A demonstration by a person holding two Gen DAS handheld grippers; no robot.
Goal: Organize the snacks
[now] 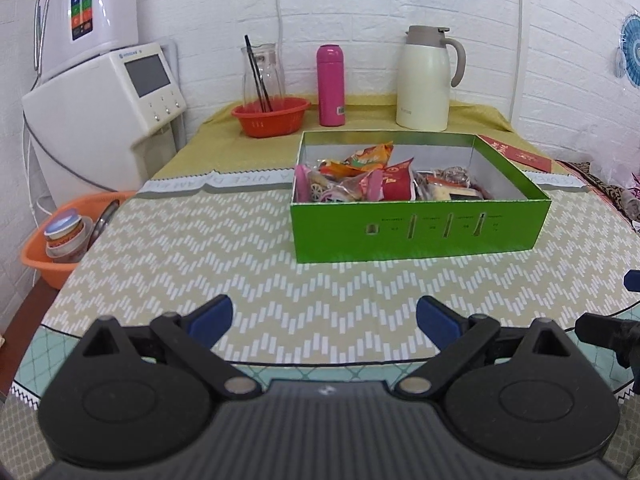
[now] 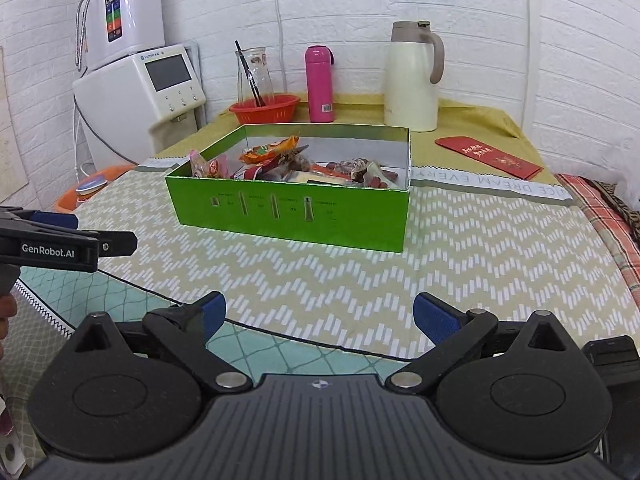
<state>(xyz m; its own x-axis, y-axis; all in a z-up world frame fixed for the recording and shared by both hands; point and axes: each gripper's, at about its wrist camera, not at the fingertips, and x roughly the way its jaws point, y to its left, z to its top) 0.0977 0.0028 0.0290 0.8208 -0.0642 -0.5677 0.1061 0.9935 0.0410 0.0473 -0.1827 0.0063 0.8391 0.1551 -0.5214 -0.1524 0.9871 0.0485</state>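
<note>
Your left gripper (image 1: 324, 320) sits wide apart at the bottom of its frame, blue pads spread, nothing between them, hovering over the zigzag tablecloth (image 1: 200, 256). Same story on your right gripper (image 2: 319, 316): fingers spread wide, holding nothing, touching nothing.

The green box (image 1: 416, 228) lies dead ahead, centre-right in the left view, centre-left in the right view, open at the top and filled with snack packets (image 1: 376, 178): orange, red and pink wrappers heaped together inside. It rests on the tablecloth, well apart from both grippers.

Behind it along the white brick wall: a red basket (image 1: 270, 118) with a glass carafe (image 1: 262, 68) standing in it, a pink bottle (image 1: 331, 85), and a cream thermos jug (image 1: 424, 80).

Now the differences. The left view catches an orange tub (image 1: 48, 256) of dishes at the lower left edge; the right view only glimpses it. The right view shows the red envelope (image 2: 490, 157) in full at the upper right, while the left view catches just part of it behind the box. The right view also shows your left gripper from the side at the left edge.
</note>
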